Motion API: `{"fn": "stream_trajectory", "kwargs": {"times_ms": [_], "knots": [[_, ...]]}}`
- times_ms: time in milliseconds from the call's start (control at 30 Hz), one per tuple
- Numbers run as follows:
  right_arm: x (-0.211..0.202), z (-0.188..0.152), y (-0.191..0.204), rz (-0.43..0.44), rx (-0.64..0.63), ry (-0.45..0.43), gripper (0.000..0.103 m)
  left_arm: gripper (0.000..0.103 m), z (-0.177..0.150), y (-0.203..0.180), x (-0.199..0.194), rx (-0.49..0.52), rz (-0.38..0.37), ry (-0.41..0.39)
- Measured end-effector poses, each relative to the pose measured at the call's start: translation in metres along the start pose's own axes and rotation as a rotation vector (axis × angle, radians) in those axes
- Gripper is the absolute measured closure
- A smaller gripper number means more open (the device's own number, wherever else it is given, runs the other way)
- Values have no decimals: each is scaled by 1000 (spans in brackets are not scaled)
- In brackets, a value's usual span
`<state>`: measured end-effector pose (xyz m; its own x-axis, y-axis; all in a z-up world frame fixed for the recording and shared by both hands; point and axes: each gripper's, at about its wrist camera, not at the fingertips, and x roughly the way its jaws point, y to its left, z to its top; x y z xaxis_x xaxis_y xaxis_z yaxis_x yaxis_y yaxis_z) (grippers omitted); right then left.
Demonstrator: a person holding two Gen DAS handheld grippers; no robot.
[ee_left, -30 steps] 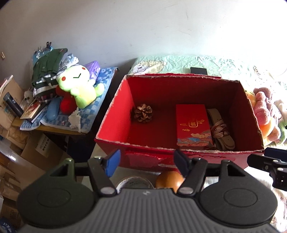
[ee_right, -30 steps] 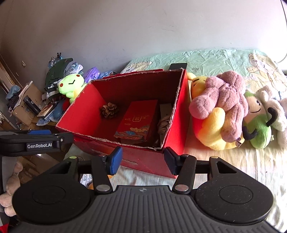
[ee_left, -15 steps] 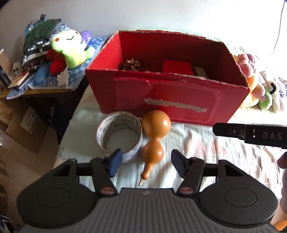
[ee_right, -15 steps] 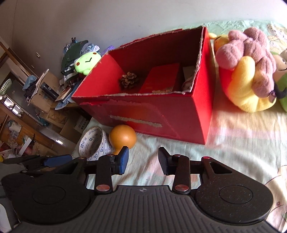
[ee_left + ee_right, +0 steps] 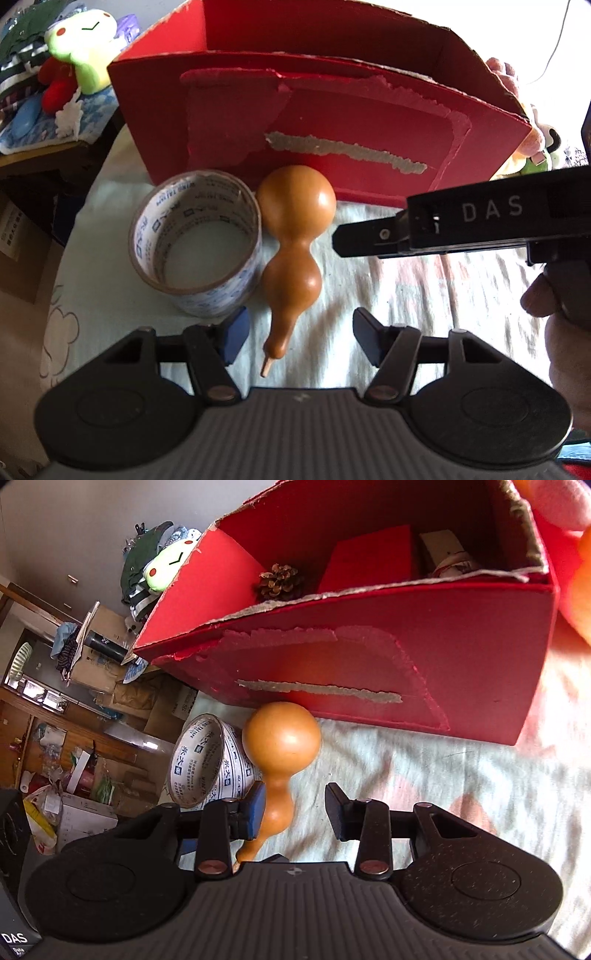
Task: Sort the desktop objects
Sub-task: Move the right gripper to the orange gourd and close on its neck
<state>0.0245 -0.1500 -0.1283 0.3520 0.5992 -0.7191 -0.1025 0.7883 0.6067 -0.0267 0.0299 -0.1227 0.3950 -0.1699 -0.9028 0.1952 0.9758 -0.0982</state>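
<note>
Orange-brown gourd (image 5: 293,236) lies on the pale cloth (image 5: 388,295), in front of the red cardboard box (image 5: 332,122).

Both grippers are wide open and hold nothing. From the left gripper (image 5: 300,336) the gourd is at 12 o'clock, its thin stem pointing between the fingers, and the tape roll (image 5: 197,243) touches it at 9 o'clock. In the right wrist view the gourd's neck is just beside the blue left pad of the right gripper (image 5: 295,808); whether they touch I cannot tell. Inside the box are a pine cone (image 5: 279,580) and a red packet (image 5: 365,561).
</note>
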Motion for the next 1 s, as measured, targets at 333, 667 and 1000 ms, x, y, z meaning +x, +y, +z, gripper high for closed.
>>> {"fn": "stream_trajectory", "kwargs": {"times_ms": [333,667,1000], "knots": [[26,7,6,-3,9,39,63,51,14,7,22,22,-30,59],[28,9,-6,39,68,67,70,63,20,11,29,33,-18,85],[-11,3,-35,25,123,31,72,65,21,-15,26,100,-73,101]]}}
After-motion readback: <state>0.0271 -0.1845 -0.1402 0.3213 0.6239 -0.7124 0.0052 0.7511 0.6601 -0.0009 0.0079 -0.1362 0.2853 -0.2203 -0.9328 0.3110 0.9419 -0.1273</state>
